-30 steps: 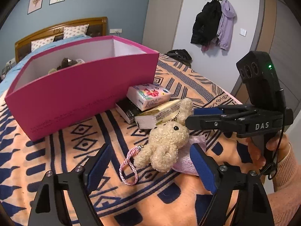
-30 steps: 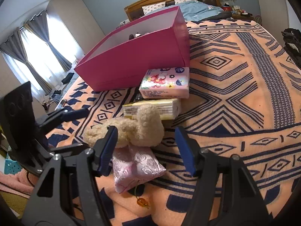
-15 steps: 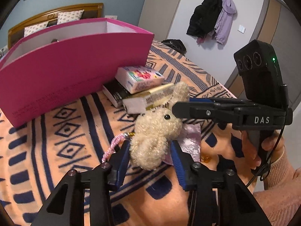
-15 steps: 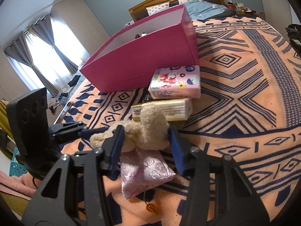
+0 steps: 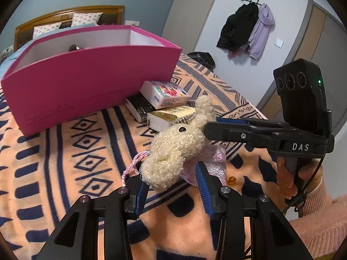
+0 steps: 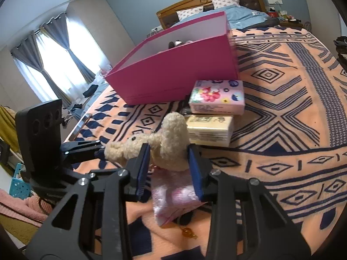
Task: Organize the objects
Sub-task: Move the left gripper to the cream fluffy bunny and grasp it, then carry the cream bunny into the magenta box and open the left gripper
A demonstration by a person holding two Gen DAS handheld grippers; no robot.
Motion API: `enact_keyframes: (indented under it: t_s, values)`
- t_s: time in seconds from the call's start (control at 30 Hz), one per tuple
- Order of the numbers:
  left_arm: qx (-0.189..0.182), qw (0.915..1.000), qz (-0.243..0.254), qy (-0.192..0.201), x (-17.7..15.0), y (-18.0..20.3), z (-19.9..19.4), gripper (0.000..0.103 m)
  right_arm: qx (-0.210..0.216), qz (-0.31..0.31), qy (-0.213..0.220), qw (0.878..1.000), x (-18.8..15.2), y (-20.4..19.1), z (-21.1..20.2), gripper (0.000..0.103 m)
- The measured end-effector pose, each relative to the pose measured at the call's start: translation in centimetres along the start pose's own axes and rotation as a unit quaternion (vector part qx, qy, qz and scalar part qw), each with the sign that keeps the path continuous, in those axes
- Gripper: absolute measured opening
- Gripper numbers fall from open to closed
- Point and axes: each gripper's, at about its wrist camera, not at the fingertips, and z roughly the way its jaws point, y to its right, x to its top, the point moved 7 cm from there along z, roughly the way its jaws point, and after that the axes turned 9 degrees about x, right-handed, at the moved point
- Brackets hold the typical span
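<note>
A fluffy cream toy bunny (image 5: 173, 151) is squeezed at both ends. The left gripper (image 5: 171, 186) pinches its bottom end tight. The right gripper (image 6: 169, 162) is closing its jaws, and its blue pads touch the bunny's head end. The bunny sits over a shiny pink pouch (image 6: 173, 197) on the orange blanket (image 6: 282, 108), near the tissue pack (image 6: 216, 97), books (image 5: 171, 119) and the pink box (image 5: 86, 86).
</note>
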Motion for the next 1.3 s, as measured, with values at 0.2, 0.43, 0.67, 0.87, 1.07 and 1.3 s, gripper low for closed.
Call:
enact_keyframes:
  t_s: [0.2, 0.43, 0.67, 0.87, 1.07, 1.3]
  values:
    - [0.012, 0.9998, -0.010, 0.008, 0.0, -1.2, -0.7, 0.042, 0.012, -0.014, -0.004, 1.000, 0.0, -1.1, 0.1, 0.027]
    - [0.010, 0.9995, -0.028, -0.008, -0.1, -2.1, 0.4, 0.042, 0.002, -0.019, -0.009, 1.000, 0.1, -0.8, 1.3, 0.040]
    - [0.011, 0.9992, -0.032, -0.019, 0.0, -2.6, 0.9, 0.042, 0.003, -0.035, -0.021, 0.999, 0.4, -0.8, 3.1, 0.044]
    - [0.004, 0.9999, -0.011, 0.006, 1.2, -1.6, -0.8, 0.042, 0.012, -0.053, -0.009, 0.998, 1.2, -2.1, 2.3, 0.041]
    - [-0.008, 0.9994, 0.006, 0.035, 5.0, -1.3, -3.1, 0.042, 0.020, -0.083, 0.017, 0.996, 3.5, -3.9, 0.4, 0.040]
    - [0.020, 0.9955, 0.051, 0.077, 9.9, -0.9, -4.9, 0.042, 0.028, -0.103, 0.057, 0.993, 8.0, -4.8, -1.1, 0.039]
